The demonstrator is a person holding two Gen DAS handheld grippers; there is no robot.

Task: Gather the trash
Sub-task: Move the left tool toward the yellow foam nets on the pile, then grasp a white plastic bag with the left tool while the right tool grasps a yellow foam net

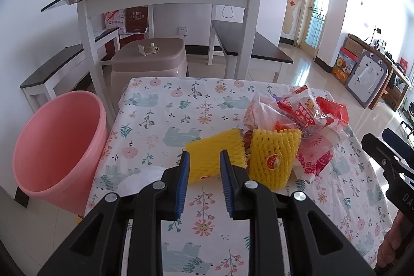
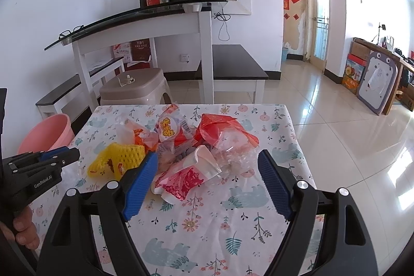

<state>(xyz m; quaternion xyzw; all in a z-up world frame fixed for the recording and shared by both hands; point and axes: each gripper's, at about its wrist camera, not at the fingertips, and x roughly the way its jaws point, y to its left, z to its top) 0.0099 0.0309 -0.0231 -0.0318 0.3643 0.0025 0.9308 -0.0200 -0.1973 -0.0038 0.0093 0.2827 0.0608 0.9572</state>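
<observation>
two grippers approach a heap of trash on a table, with a pink bucket beside it.

the left gripper (image 1: 204, 159) has its fingers open and empty, set either side of the near end of a yellow foam net (image 1: 214, 159), not yet squeezing it. a second foam net (image 1: 274, 157) lies just to the right of the first, and beyond both sits a pile of wrappers (image 1: 297, 110). the right gripper (image 2: 208, 167) is spread wide and holds nothing, with a crushed paper cup (image 2: 189, 175) between its fingers. the pink bucket (image 1: 57, 144) stands on the floor at the left edge of the table (image 1: 155, 105). judged best: close on the net's middle, firmly since the foam gives, lift clear, then carry it left over the bucket's rim before letting go.
</observation>
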